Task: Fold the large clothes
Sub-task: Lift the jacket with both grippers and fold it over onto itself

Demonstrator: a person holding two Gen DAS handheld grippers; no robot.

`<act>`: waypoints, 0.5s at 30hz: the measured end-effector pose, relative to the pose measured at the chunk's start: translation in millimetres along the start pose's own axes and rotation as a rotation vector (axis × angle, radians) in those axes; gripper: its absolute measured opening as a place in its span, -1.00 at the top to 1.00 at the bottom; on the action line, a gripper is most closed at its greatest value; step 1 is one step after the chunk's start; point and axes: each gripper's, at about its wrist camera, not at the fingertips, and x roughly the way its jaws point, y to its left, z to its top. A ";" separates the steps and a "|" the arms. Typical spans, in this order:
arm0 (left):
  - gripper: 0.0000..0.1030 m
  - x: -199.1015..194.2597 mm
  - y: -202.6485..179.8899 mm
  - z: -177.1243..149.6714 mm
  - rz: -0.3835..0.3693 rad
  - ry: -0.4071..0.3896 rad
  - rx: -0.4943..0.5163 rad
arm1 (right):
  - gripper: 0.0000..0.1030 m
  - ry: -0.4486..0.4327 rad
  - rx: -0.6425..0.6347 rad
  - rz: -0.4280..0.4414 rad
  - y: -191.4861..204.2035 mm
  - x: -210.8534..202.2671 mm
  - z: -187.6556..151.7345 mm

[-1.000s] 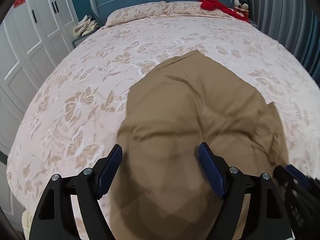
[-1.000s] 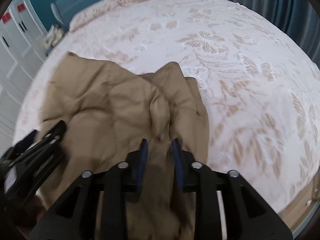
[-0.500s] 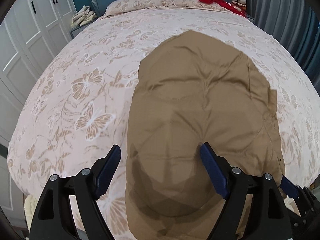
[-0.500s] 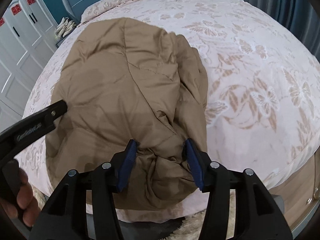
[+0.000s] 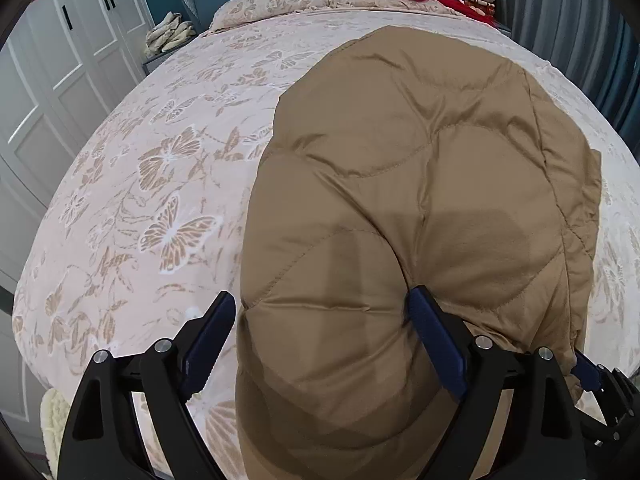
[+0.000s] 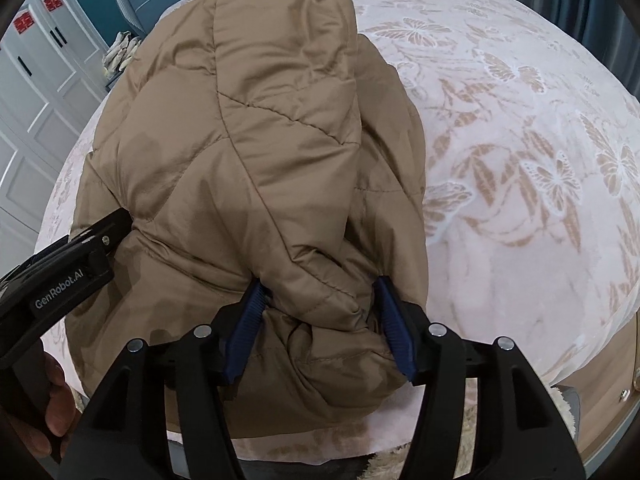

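The jacket lies on the bed at its near edge, right of the bed's middle from my left claw, with both my claws at its near end. My right claw sits right of the left one. Pillows lie at the bed's far end, wardrobe to the left.

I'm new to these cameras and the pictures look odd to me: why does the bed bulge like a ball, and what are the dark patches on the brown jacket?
Left wrist view: fisheye lens bends the flat bed into a dome; the dark blocks on the jacket look like shadows, sharp-edged, near the left gripper. Right wrist view: same bulge, black corners, softer shadow by the right gripper; both sharp, no glare.
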 end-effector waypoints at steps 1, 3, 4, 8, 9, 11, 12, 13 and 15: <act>-0.71 1.2 0.2 -0.2 -0.004 0.001 -0.004 | -0.07 -0.001 -0.002 -0.003 0.7 0.4 -0.2; -0.72 3.5 0.7 -0.1 -0.007 0.002 -0.008 | -0.08 -0.001 -0.005 -0.008 1.3 1.9 -0.2; -0.73 5.1 0.7 -0.3 -0.005 0.001 -0.006 | -0.08 -0.001 -0.006 -0.009 0.8 3.3 0.9; -0.76 7.3 -2.6 -2.6 0.015 -0.023 0.023 | -0.10 -0.016 -0.018 -0.019 2.9 5.1 0.1; -0.76 6.9 -2.6 -2.9 0.016 -0.028 0.027 | -0.11 -0.017 -0.021 -0.019 2.1 4.9 -0.1; -0.75 2.4 2.0 -1.2 -0.012 -0.027 0.019 | -0.10 -0.015 -0.022 -0.031 4.8 -1.1 1.9; -0.75 -1.9 11.4 0.8 -0.070 -0.009 -0.017 | -0.10 -0.019 -0.021 -0.043 6.8 -10.3 3.2; -0.75 -3.8 20.6 1.9 -0.118 0.009 -0.052 | -0.10 -0.033 -0.018 -0.041 6.8 -18.5 4.2; -0.75 -8.3 45.3 3.1 -0.208 0.047 -0.163 | -0.13 -0.091 0.003 -0.020 4.0 -39.7 4.8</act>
